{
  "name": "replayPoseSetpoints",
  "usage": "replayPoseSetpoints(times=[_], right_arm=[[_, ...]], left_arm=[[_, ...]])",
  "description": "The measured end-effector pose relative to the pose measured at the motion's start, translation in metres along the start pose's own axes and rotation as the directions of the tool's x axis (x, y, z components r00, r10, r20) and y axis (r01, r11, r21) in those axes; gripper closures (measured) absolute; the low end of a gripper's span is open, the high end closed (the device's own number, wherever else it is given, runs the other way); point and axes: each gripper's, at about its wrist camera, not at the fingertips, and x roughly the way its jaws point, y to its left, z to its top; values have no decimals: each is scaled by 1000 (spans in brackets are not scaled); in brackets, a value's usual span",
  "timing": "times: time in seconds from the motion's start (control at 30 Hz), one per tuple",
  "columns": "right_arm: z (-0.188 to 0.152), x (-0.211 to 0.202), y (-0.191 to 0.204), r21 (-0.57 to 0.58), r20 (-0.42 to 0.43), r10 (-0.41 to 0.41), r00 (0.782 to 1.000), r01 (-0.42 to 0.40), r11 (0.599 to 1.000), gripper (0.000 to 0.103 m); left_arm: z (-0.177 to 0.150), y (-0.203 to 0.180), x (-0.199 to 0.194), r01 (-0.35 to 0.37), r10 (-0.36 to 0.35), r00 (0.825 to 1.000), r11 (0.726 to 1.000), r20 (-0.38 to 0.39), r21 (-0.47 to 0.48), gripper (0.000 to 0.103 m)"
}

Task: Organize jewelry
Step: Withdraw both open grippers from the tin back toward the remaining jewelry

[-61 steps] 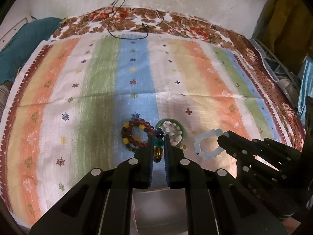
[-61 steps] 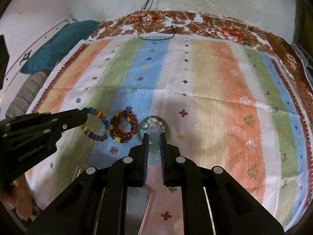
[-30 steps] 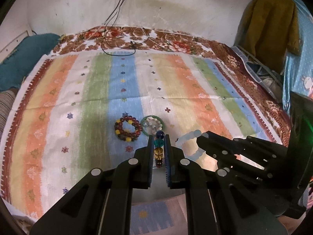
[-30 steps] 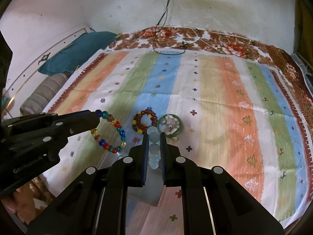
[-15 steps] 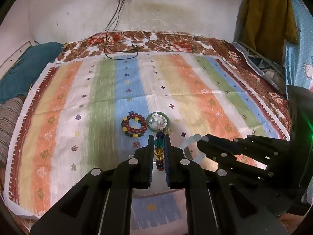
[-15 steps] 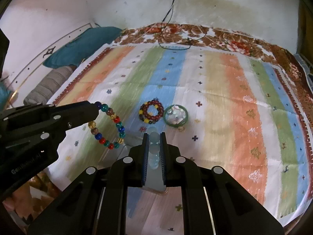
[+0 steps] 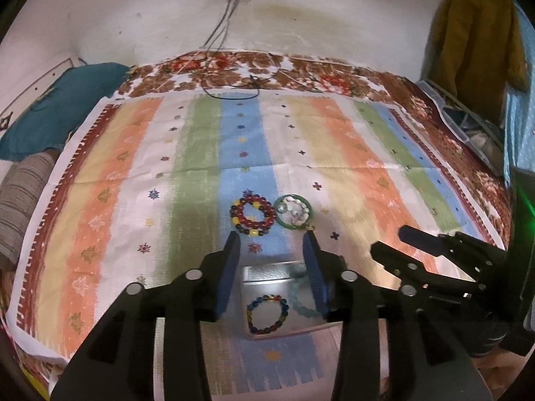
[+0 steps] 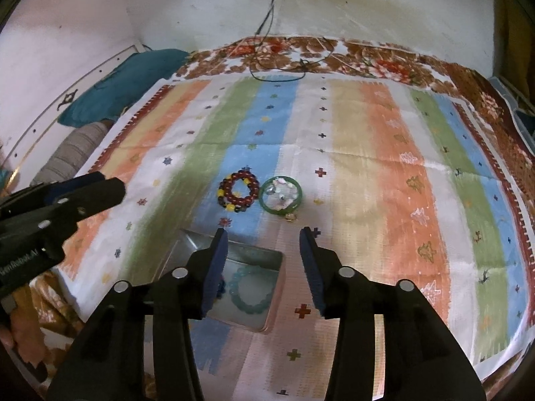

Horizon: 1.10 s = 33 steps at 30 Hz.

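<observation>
My left gripper point(image 7: 271, 244) is opening, with nothing between its pads. Below it an open metal tin point(image 7: 260, 274) holds a multicolour bead bracelet point(image 7: 267, 314) and a pale blue bead bracelet point(image 7: 302, 300). My right gripper point(image 8: 263, 237) is opening too, empty, above the same tin point(image 8: 254, 254) and the pale blue bracelet point(image 8: 250, 290). Beyond the tin, a dark red and yellow bracelet point(image 7: 253, 214) point(image 8: 238, 192) and a green bangle filled with pale stones point(image 7: 294, 210) point(image 8: 281, 197) lie on the striped cloth. Each gripper shows in the other's view: right gripper point(image 7: 391, 240), left gripper point(image 8: 100, 187).
The striped cloth point(image 7: 334, 153) covers a bed with a floral blanket under it. A teal pillow point(image 7: 60, 113) and a striped pillow point(image 7: 20, 210) lie at the left edge. A black cable point(image 7: 234, 90) trails at the far side. Clothes point(image 7: 474, 33) hang at the right.
Both grippers were shut on bracelets, the left on the multicolour one, the right on the pale blue one. Now both stand open and the two bracelets lie in the tin.
</observation>
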Motion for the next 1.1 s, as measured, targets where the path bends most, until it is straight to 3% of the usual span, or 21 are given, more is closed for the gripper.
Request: replayPoseSetpoints(times=[0.1, 0.27, 0.9, 1.1], right_arm=[[2, 3, -3, 9, -7, -2, 1000, 2, 1000, 48], [8, 10, -9, 24, -18, -11, 1000, 12, 1000, 39], [26, 22, -18, 17, -11, -45, 999, 45, 999, 22], [30, 33, -18, 19, -19, -63, 998, 63, 998, 21]], left_arm=[[3, 7, 5, -7, 6, 1000, 1000, -12, -30, 49], [9, 16, 18, -23, 20, 999, 998, -46, -65, 41], [24, 15, 53, -97, 97, 994, 995, -51, -1, 26], [28, 25, 67, -112, 111, 991, 994, -72, -18, 25]])
